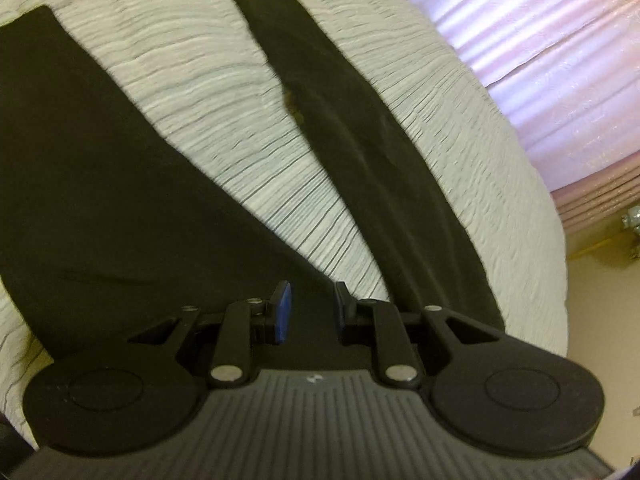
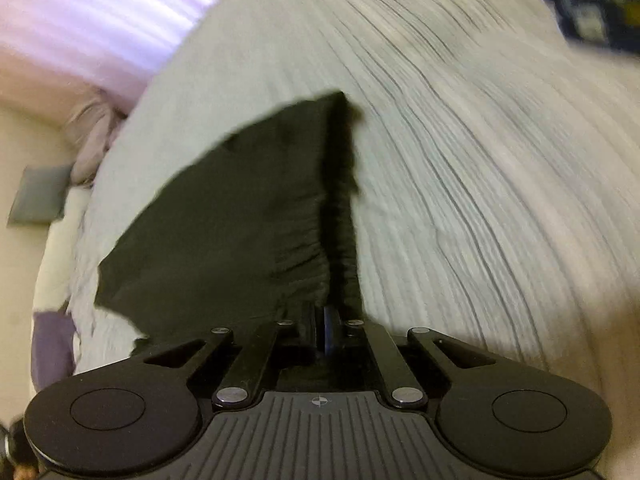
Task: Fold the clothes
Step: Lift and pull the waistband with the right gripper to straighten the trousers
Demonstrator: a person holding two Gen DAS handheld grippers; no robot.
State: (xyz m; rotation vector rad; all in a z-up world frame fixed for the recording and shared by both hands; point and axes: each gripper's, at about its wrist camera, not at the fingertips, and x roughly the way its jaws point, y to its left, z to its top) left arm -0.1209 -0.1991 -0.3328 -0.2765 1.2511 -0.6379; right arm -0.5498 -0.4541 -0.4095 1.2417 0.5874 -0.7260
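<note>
Although the black trousers lie spread on the pale ribbed bedspread, no fold shows in them yet, so the task looks barely begun. In the left wrist view the two legs fan apart in a V: one broad leg runs from the gripper toward 10 o'clock, the narrower leg toward 12 o'clock, its cuff near the top edge, with a wedge of bedspread bare between them. The left gripper sits at 6 o'clock over the point where the legs join, its jaws parted with a clear gap between the blue pads, holding nothing. At 2 o'clock a pink curtain hangs past the bed's edge.

In the right wrist view, blurred by motion, the right gripper is clamped onto the gathered waistband, which stretches from the jaws toward 12 o'clock, black cloth spreading off toward 9 o'clock. I judge the trousers are being straightened. Still left: laying one leg over the other, then folding the length into a compact stack.
</note>
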